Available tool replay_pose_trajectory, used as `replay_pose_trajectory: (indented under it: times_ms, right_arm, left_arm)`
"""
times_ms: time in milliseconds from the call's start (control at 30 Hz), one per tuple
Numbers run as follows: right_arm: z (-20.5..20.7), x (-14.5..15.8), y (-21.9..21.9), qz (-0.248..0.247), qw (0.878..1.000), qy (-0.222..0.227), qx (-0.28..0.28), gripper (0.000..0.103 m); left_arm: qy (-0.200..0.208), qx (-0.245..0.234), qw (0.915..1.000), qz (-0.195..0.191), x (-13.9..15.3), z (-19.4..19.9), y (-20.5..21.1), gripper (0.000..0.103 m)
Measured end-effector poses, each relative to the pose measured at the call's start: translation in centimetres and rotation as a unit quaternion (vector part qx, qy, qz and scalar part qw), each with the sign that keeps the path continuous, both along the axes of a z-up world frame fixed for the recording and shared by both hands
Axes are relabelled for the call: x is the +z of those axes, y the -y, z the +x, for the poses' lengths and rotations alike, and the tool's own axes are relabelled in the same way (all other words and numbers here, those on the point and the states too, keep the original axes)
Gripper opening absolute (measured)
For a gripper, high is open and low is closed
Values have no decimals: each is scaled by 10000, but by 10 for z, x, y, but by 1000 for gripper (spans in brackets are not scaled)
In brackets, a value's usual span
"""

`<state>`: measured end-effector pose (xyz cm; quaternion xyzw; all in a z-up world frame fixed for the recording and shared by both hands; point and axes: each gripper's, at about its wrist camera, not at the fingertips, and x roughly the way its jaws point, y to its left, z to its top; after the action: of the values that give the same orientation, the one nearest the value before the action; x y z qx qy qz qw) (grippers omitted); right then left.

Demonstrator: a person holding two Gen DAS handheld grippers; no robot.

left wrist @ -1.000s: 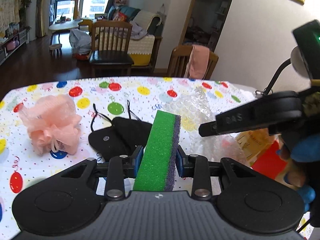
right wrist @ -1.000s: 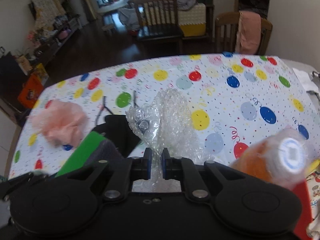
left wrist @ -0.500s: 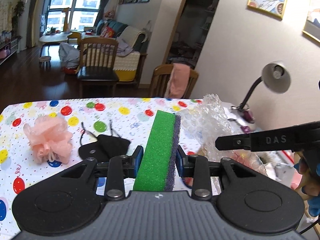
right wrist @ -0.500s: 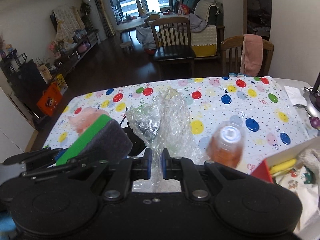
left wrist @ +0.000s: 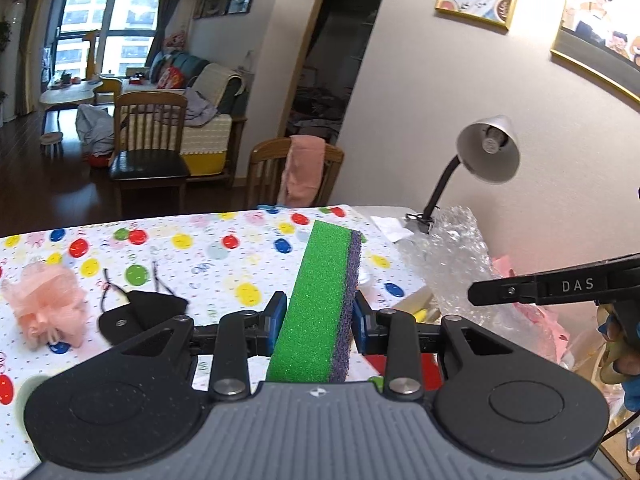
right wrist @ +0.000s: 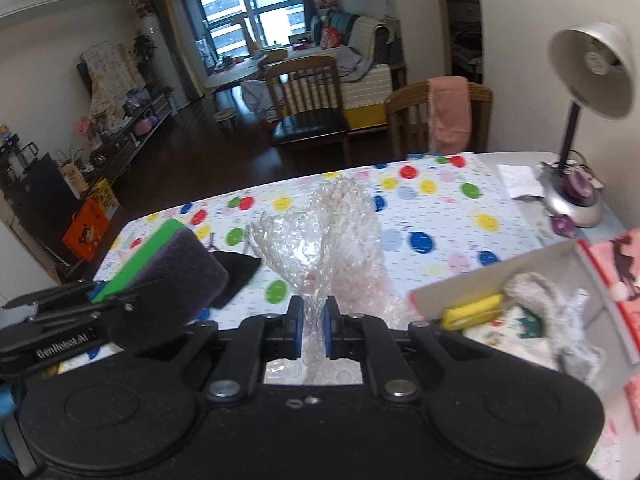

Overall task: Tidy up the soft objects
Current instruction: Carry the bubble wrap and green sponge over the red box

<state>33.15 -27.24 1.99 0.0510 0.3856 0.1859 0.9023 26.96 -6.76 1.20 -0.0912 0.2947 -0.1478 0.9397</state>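
My left gripper (left wrist: pixel 318 322) is shut on a green sponge (left wrist: pixel 320 300) with a purple scouring side, held upright above the table. A crumpled sheet of bubble wrap (right wrist: pixel 324 248) is pinched in my right gripper (right wrist: pixel 312 326), which hangs to the right of the left one. In the left wrist view the bubble wrap (left wrist: pixel 456 264) shows at the right, in front of the right gripper's black body. A pink mesh bath pouf (left wrist: pixel 44 304) and a black cloth pouch (left wrist: pixel 140 314) with cords lie on the dotted tablecloth at the left. The sponge (right wrist: pixel 176 264) shows at the left of the right wrist view.
An open cardboard box (right wrist: pixel 452 280) at the right table edge holds a yellow sponge (right wrist: pixel 472 310), a grey knitted thing and other soft items. A desk lamp (right wrist: pixel 580 152) stands at the far right corner. Two wooden chairs stand beyond the table.
Both grippers have risen from the table and swung right with the sponge and the bubble wrap still held. The box and the lamp have come into view; an orange bottle has dropped out of view.
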Motion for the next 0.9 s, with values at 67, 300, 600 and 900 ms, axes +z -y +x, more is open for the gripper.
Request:
replay_pose_trajectory:
  times_ms: [67, 300, 600, 900]
  right_arm:
    - [-2, 1, 17, -42, 10000, -2, -72, 9]
    - [0, -7, 75, -192, 9994, -123, -276, 9]
    - [16, -26, 152, -197, 9981, -259, -532, 9]
    - [42, -47, 217, -290, 9960, -397, -745, 9]
  left_arm:
    - [-23, -48, 10000, -5, 1, 4, 13, 33]
    - [-72, -211, 9997, 96, -1, 15, 67, 33]
    - [-227, -416, 9985, 291, -13, 40, 142, 33]
    - [-406, -615, 9940, 811, -40, 65, 211, 33]
